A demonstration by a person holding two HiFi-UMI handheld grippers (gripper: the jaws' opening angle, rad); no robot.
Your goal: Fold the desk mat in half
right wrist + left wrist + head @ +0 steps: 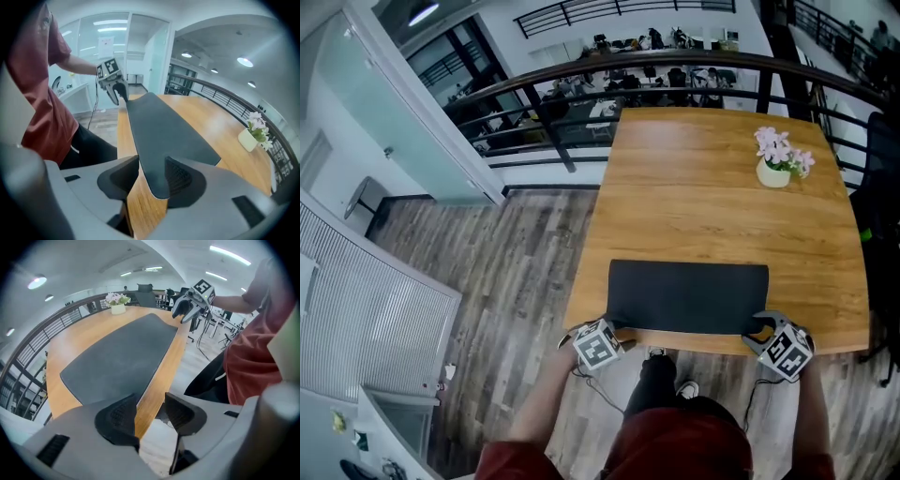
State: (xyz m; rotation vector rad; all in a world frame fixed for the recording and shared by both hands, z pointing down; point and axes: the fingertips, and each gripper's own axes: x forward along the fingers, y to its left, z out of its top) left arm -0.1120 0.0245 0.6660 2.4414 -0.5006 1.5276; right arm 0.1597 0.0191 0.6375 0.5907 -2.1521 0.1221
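Left gripper [150,414]: jaws apart, nothing pinched. In my left gripper view the gap shows the tabletop's [712,197] near edge with the floor [516,262] below it. The mat's [689,295] edge runs up to one jaw and passes out of sight behind it. I cannot tell whether that jaw touches it.

Right gripper [152,176]: jaws apart too. The mat's near right corner sits in the gap, lying across the ribbed pad on one side and well clear of the other pad. Not clamped. I cannot tell whether that corner is raised off the wood.

Head view: both grippers sit at the tabletop's near edge, one at each near corner of the mat, pointing steeply down.

Mat: dark and rectangular, lying flat near the front edge with its long side along that edge. Bare wood shows on all sides.

Beyond it, a pale pot [774,173] of pink flowers stands well apart, toward the far right. A dark railing [581,80] curves behind the tabletop.
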